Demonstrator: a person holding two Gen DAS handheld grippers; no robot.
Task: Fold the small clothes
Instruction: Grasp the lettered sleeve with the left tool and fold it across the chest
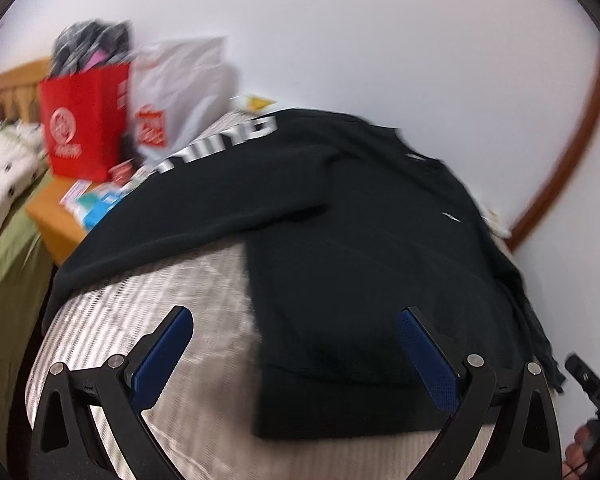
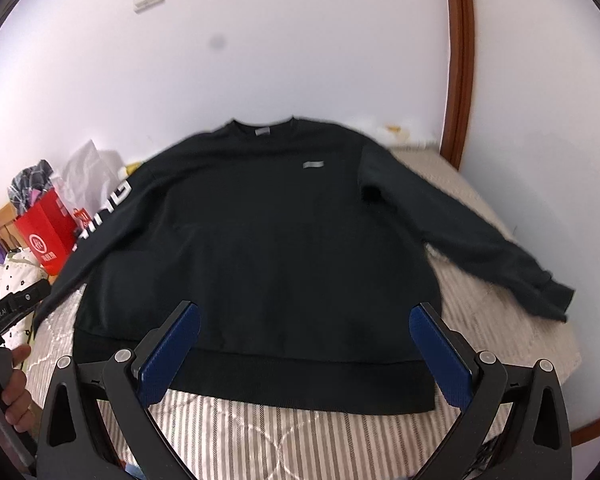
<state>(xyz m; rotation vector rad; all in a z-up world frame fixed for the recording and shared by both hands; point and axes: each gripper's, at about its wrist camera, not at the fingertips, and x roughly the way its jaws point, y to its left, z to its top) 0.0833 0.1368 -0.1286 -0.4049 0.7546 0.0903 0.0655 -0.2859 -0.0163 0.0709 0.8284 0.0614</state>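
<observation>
Red paper bag, white wall

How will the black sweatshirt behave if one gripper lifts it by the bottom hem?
The black sweatshirt lies flat and limp on the striped cover, so it would probably sag and drape. Its long sleeve would likely trail behind. The ribbed hem looks thick, probably easy to pinch.

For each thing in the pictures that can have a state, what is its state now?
Black sweatshirt: spread flat, face up, sleeves out, unfolded.
Left hand-held gripper: open, empty.
Right hand-held gripper: open, empty, above the hem.
Red paper bag: upright, stuffed with clothes.
</observation>
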